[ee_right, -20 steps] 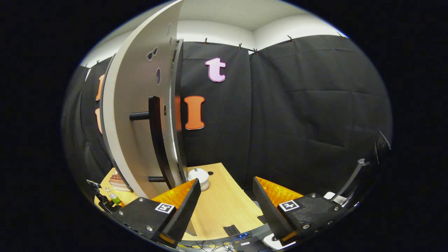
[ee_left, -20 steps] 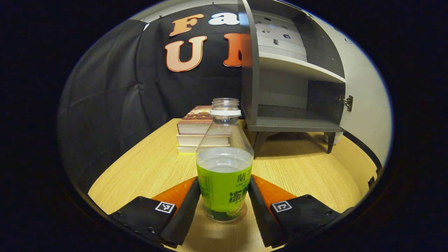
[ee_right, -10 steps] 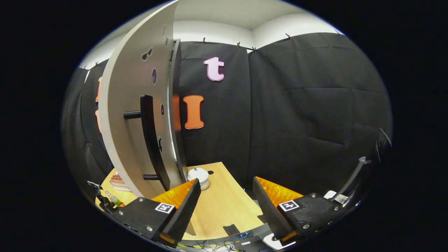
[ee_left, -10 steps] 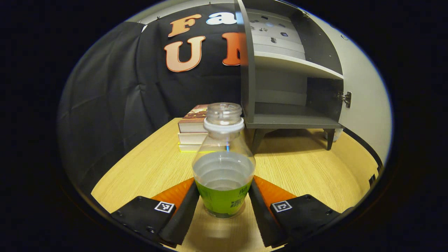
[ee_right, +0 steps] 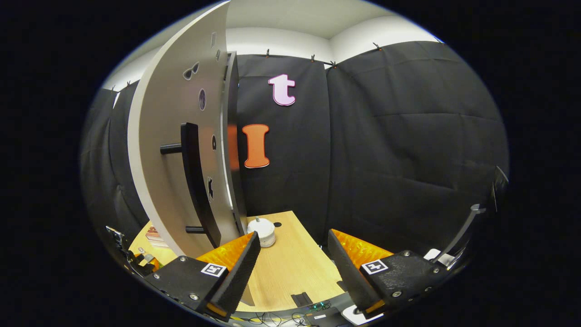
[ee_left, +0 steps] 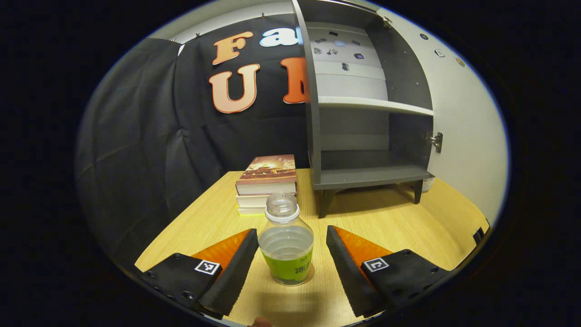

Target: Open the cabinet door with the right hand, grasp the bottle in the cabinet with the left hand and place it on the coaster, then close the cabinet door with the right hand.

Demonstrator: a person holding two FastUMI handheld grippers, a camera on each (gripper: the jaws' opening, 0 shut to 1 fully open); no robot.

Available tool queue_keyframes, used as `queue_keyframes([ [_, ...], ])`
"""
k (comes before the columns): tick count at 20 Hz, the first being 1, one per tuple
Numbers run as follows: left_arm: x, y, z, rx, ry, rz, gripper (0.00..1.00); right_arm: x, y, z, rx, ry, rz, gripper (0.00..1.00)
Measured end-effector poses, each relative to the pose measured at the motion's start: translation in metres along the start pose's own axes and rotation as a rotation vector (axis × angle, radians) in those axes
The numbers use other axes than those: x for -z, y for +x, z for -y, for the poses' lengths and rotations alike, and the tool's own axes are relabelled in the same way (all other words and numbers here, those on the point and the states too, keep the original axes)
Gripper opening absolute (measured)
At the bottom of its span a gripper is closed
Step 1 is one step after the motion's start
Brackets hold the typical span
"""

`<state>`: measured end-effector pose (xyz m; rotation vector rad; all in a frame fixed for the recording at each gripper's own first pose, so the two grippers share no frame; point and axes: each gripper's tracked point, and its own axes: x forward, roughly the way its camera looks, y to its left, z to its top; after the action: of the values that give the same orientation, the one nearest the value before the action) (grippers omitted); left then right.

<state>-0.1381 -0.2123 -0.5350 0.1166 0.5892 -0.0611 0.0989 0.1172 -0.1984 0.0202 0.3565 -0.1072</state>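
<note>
Wooden table (ee_left: pixel 390 222) bears the bottle (ee_left: pixel 286 247) between the parted left gripper (ee_left: pixel 288 255).

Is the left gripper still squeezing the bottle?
Apart. In the left gripper view, bare table shows on both sides between the bottle and the left gripper's fingers.

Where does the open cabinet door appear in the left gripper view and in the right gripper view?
Left gripper view: the cabinet door is at the right edge, its inner face and hinge showing.
Right gripper view: the cabinet door stands left of centre, its outer face with the bar handle showing.
Shared landmark: the stack of books on the table.
</note>
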Motion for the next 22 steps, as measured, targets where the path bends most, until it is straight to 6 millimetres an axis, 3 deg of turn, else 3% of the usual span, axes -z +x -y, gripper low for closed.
queue_keyframes([
  [3, -0.031, -0.021, -0.004, -0.005, -0.026, 0.043, 0.99, -0.006, 0.003, -0.004, -0.025, -0.003, 0.012, 0.93],
  [4, -0.043, -0.031, -0.006, -0.006, -0.037, 0.061, 0.99, -0.009, 0.004, -0.006, -0.034, -0.006, 0.018, 0.98],
  [7, -0.084, -0.06, -0.01, 0.005, -0.062, 0.106, 0.99, -0.017, 0.006, -0.012, -0.067, -0.01, 0.033, 0.93],
  [9, -0.113, -0.078, -0.019, -0.006, -0.051, 0.134, 0.98, -0.023, 0.009, -0.016, -0.088, -0.015, 0.046, 0.98],
  [11, -0.14, -0.095, -0.027, -0.012, -0.047, 0.157, 0.99, -0.028, 0.008, -0.022, -0.112, -0.02, 0.057, 0.93],
  [13, -0.168, -0.113, -0.036, -0.017, -0.048, 0.186, 0.99, -0.031, 0.007, -0.028, -0.129, -0.029, 0.066, 0.98],
  [14, -0.185, -0.121, -0.043, -0.029, -0.049, 0.206, 1.0, -0.032, 0.008, -0.027, -0.126, -0.04, 0.07, 0.92],
  [16, -0.213, -0.136, -0.054, -0.046, -0.045, 0.233, 0.99, -0.032, 0.01, -0.027, -0.123, -0.045, 0.071, 0.92],
  [17, -0.227, -0.142, -0.059, -0.052, -0.045, 0.249, 0.98, -0.032, 0.01, -0.028, -0.122, -0.042, 0.069, 0.98],
  [20, -0.259, -0.158, -0.07, -0.056, -0.056, 0.272, 0.99, -0.03, 0.007, -0.033, -0.118, -0.04, 0.066, 0.91],
  [21, -0.27, -0.164, -0.074, -0.061, -0.061, 0.279, 0.98, -0.031, 0.006, -0.036, -0.117, -0.045, 0.066, 0.98],
  [22, -0.28, -0.168, -0.079, -0.064, -0.067, 0.289, 0.98, -0.031, 0.005, -0.037, -0.115, -0.05, 0.067, 0.98],
])
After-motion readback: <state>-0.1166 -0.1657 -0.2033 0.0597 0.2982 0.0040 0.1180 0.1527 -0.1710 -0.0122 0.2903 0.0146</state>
